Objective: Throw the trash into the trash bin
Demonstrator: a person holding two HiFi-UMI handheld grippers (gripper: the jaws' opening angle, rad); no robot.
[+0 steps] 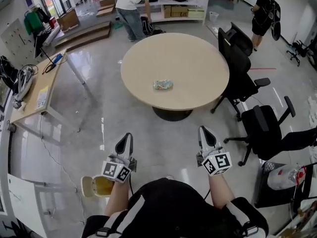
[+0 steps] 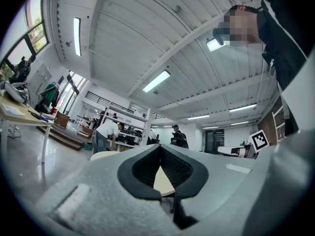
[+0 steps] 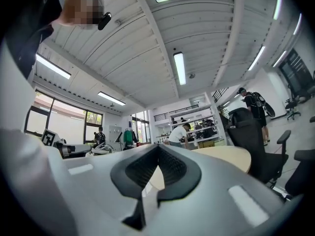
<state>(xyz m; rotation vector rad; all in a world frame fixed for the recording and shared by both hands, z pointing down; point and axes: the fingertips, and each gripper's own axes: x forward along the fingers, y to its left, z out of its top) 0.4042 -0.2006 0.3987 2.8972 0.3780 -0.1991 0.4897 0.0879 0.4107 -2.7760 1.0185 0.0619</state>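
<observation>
The trash (image 1: 163, 85), a small crumpled wrapper, lies on the round table (image 1: 198, 58), close to the table's near edge and a little left of its middle. Both tongs are held over the floor (image 1: 89, 118), short of that edge and well apart from the wrapper. The left gripper (image 1: 128, 138) has its jaws closed tip to tip with nothing between them, and so has the right gripper (image 1: 204, 132) (each gripper view shows the tips meeting). The trash bin (image 1: 95, 186) stands on the floor just beside the person's left forearm (image 1: 117, 198). Black office chairs (image 1: 240, 63) stand at the table's right edge.
</observation>
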